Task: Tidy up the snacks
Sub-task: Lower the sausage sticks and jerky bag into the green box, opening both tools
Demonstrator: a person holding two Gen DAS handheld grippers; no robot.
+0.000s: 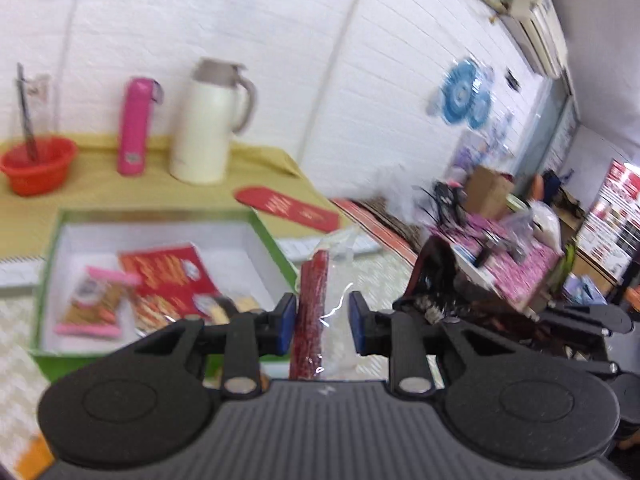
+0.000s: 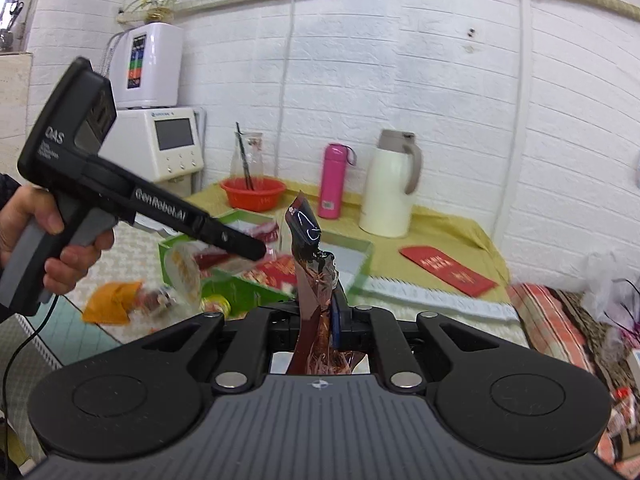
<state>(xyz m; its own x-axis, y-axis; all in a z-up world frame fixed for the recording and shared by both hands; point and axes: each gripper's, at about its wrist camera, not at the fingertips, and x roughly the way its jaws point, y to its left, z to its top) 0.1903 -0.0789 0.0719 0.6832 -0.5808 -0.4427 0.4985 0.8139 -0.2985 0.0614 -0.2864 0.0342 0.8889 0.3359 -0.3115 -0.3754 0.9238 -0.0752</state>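
A green box with a white inside (image 1: 60,240) holds several snack packs, among them a red pack (image 1: 168,276) and a pink-edged pack (image 1: 94,304); it also shows in the right wrist view (image 2: 360,264). My left gripper (image 1: 323,320) is part open, with a red snack stick in a clear wrapper (image 1: 312,312) between its blue pads (image 1: 285,320), touching the left pad only, just right of the box. My right gripper (image 2: 320,320) is shut on a dark brown foil snack pack (image 2: 310,264), held upright in front of the box.
A red bowl (image 1: 38,164), a pink bottle (image 1: 134,128) and a white jug (image 1: 208,120) stand at the back of the table. A red envelope (image 1: 288,206) lies right of the box. An orange packet (image 2: 112,302) lies front left. A cluttered side table (image 1: 500,240) stands right.
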